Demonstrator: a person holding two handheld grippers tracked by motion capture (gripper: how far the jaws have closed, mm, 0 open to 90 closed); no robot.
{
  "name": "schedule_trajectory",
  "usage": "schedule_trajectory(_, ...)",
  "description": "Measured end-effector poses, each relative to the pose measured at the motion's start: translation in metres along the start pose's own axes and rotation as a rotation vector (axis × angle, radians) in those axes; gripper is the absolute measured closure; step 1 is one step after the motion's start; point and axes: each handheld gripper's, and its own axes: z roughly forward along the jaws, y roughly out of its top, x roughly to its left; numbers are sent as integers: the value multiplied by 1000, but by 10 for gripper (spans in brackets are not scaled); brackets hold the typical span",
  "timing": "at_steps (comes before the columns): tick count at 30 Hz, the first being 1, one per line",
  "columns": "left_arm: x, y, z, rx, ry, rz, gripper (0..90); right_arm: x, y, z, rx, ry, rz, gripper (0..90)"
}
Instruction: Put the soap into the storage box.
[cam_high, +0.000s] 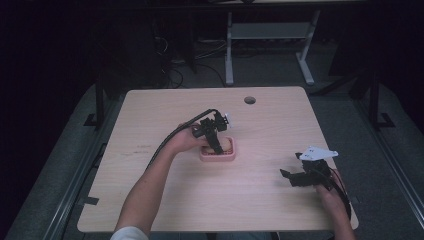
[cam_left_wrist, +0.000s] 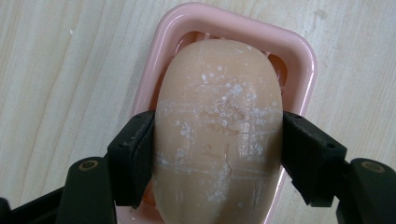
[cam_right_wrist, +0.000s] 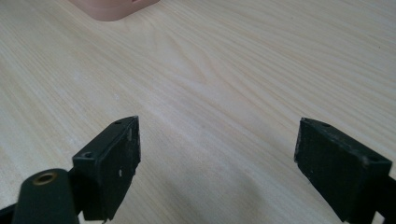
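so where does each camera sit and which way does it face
High view: above the person's side, looking forward and down on the table; forearms, left gripper, right gripper.
Left gripper view: looks down its jaws at the soap in the pink dish.
Right gripper view: low across the table, jaws apart.
Shared: the dish.

Peach-tan oval soap bar (cam_left_wrist: 218, 135) flecked white, faint scratches; glossy pink rounded plastic soap dish (cam_left_wrist: 299, 51); pale light-wood table (cam_high: 165, 200) with fine grain; black grippers.
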Motion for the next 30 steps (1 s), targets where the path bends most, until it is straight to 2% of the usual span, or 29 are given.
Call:
schedule_trajectory(17,-1,3,2,20,17,15,313,0,0,0,6,4,-1,138)
schedule_trajectory(23,-4,3,-5,-12,21,12,273,1,1,1,7,7,-2,139)
schedule_trajectory(30,-11,1,-12,-17,32,27,247,3,2,2,12,10,-10,139)
